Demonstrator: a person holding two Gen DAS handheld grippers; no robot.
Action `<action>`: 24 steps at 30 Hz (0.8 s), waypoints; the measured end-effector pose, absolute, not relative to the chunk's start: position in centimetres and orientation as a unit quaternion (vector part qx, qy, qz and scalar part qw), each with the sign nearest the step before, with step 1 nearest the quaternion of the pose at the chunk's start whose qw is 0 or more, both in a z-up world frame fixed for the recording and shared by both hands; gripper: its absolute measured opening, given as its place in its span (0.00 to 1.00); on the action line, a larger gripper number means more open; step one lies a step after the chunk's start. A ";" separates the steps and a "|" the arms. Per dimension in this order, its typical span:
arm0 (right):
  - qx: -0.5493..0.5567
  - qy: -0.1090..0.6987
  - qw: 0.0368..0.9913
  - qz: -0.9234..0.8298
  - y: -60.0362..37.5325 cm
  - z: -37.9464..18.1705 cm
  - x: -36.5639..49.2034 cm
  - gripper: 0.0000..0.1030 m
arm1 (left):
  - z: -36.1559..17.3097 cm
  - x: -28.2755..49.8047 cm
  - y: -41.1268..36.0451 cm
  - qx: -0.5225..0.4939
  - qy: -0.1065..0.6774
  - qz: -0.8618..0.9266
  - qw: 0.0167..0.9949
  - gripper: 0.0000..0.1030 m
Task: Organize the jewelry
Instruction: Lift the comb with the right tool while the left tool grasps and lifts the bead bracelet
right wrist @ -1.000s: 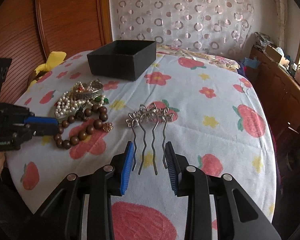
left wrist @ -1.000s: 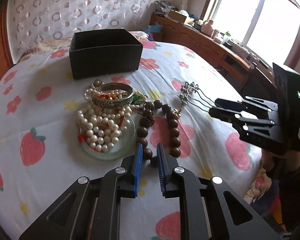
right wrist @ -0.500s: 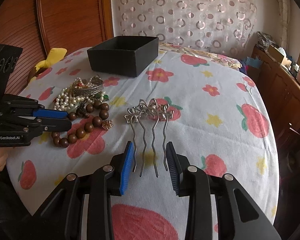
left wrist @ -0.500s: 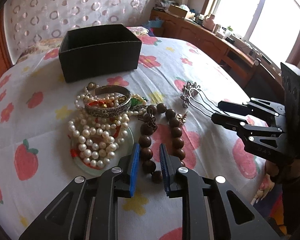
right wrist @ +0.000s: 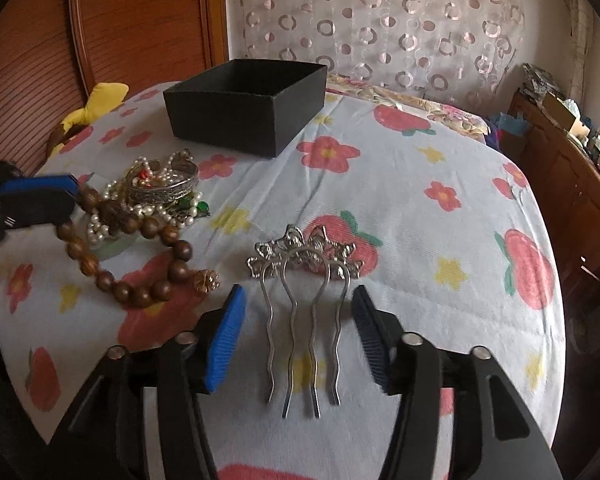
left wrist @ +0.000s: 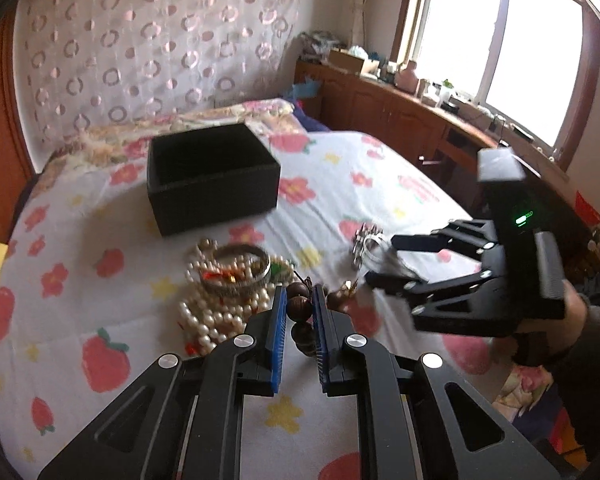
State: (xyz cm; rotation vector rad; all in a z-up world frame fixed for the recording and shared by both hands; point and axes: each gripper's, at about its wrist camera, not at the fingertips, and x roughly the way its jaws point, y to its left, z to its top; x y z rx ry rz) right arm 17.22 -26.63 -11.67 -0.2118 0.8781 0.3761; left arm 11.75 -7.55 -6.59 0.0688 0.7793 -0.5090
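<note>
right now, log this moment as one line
left gripper: jaws shut on wooden bracelet | right gripper: jaws open around hair comb prongs, not gripping | box: nothing visible inside

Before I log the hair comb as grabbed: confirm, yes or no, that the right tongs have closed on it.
No: the right tongs stand wide open, with the silver hair comb lying on the bedspread between them, untouched.

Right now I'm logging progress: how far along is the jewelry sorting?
Nothing shows inside the black cardboard box yet. The left gripper is shut on the brown wooden bead bracelet; the open right gripper straddles the silver hair comb. Pearl strands and silver bangle remain.
</note>
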 end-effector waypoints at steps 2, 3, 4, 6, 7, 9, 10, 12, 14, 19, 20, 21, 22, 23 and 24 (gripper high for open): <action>-0.097 0.423 0.882 0.183 -26.6 -11.7 17.6 0.60 | -5.7 11.8 -7.3 0.028 0.368 -0.247 0.896 0.11; -0.095 0.424 0.881 0.185 -26.6 -11.7 17.8 0.60 | -5.4 11.7 -7.1 0.027 0.364 -0.248 0.897 0.11; -0.095 0.424 0.881 0.186 -26.6 -11.7 17.9 0.60 | -4.9 11.5 -7.1 0.026 0.359 -0.249 0.899 0.11; -0.093 0.423 0.881 0.189 -26.7 -11.6 18.1 0.52 | -4.1 11.3 -7.1 0.025 0.351 -0.249 0.902 0.11; -0.092 0.423 0.881 0.190 -26.7 -11.6 18.1 0.52 | -3.8 11.3 -7.0 0.025 0.348 -0.250 0.903 0.11; -0.089 0.423 0.882 0.191 -26.8 -11.6 18.0 0.52 | -3.0 11.3 -7.0 0.026 0.340 -0.249 0.906 0.11; -0.088 0.422 0.882 0.191 -26.8 -11.6 18.0 0.52 | -2.7 11.3 -6.9 0.026 0.337 -0.249 0.908 0.11; -0.086 0.416 0.885 0.192 -26.9 -11.4 17.9 0.52 | -1.8 11.4 -6.7 0.025 0.329 -0.247 0.911 0.11; -0.080 0.409 0.888 0.194 -27.0 -11.1 17.7 0.52 | -1.4 11.4 -6.5 0.026 0.322 -0.244 0.915 0.11; -0.076 0.396 0.894 0.196 -26.9 -10.3 17.6 0.52 | 0.2 12.4 -5.9 0.028 0.307 -0.233 0.922 0.11; -0.076 0.393 0.895 0.195 -26.9 -10.0 17.7 0.52 | 0.6 12.9 -6.0 0.028 0.305 -0.230 0.924 0.11; -0.075 0.389 0.897 0.196 -26.8 -9.7 17.8 0.52 | 0.8 13.2 -6.0 0.029 0.303 -0.227 0.925 0.11; -0.074 0.386 0.899 0.196 -26.8 -9.4 17.9 0.52 | 1.0 13.8 -5.9 0.029 0.301 -0.223 0.927 0.11; -0.074 0.382 0.900 0.196 -26.8 -9.1 18.0 0.52 | 1.3 14.4 -5.8 0.030 0.299 -0.220 0.928 0.11; -0.074 0.378 0.902 0.196 -26.8 -8.7 18.2 0.52 | 1.3 14.7 -5.7 0.030 0.298 -0.217 0.929 0.11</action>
